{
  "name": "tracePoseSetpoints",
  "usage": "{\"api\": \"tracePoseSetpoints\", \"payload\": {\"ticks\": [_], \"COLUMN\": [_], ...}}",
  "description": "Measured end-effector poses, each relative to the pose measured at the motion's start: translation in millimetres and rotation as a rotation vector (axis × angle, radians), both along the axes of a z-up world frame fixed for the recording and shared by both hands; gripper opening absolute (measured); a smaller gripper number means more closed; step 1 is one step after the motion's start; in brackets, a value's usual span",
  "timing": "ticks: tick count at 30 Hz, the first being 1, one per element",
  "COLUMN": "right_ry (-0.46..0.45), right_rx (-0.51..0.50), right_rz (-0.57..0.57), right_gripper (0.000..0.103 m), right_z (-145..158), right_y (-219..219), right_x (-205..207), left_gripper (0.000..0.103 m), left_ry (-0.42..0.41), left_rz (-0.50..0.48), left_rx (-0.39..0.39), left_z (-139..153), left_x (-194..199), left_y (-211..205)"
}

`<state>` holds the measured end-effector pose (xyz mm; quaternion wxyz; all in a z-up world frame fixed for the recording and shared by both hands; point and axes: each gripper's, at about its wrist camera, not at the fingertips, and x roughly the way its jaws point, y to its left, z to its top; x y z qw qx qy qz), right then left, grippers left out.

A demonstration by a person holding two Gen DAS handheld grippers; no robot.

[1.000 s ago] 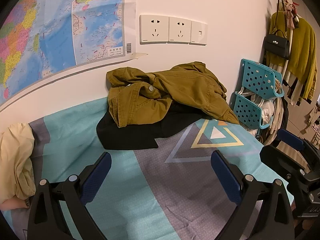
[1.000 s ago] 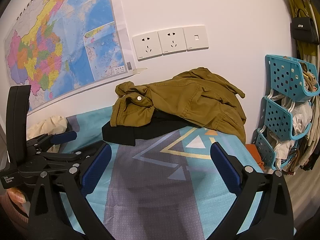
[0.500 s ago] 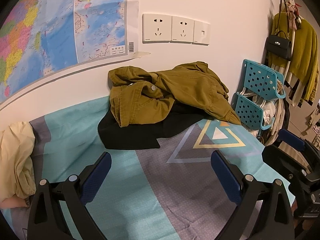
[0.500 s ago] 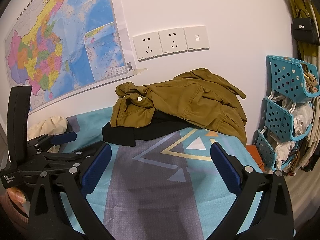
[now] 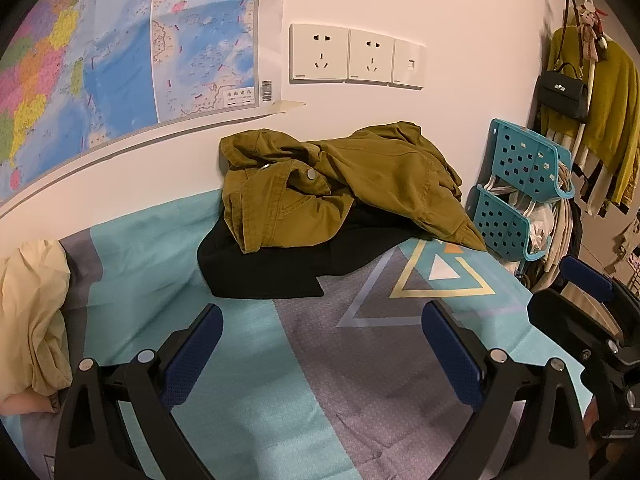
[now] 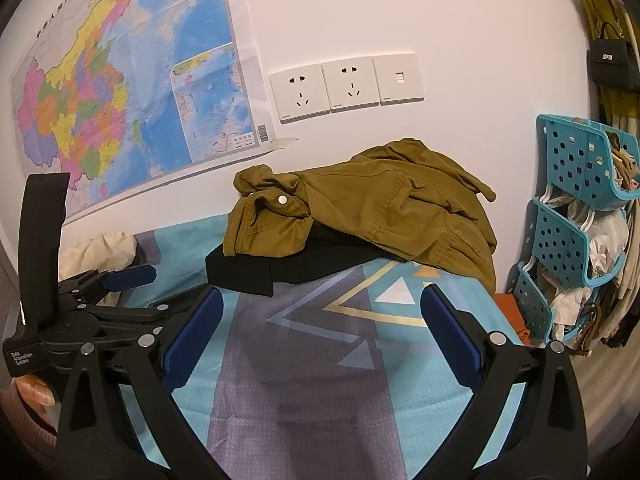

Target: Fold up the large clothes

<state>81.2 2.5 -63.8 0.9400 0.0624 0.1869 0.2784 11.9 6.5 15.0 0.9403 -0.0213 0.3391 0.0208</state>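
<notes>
Left claw (image 5: 320, 354) and right claw (image 6: 320, 334): fingers apart, empty, above the bed (image 5: 256, 408). Olive jacket (image 5: 344, 188) crumpled atop what appears a black garment (image 5: 260, 272).

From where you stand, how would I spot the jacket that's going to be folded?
Look at the white wall with the map and sockets. Right below the sockets, on the patterned bedspread, sits a heap of clothes. The olive-brown jacket is the crumpled top layer with a silver snap button, lying over a black garment.
</notes>
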Motion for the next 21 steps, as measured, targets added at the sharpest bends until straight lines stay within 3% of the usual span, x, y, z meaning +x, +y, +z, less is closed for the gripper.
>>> {"api": "tracePoseSetpoints", "payload": {"ticks": [21], "right_ry": [0.001], "right_rx": [0.003], "right_rz": [0.011], "right_gripper": [0.097], "right_z": [-1.6], "right_y": [1.0], "right_x": [3.2], "left_gripper": [0.096], "left_ry": [0.009], "left_rz": [0.006], "left_rx": [-0.006], "left_z": [-4.4], "left_x": [3.9], "left_y": [0.1]}}
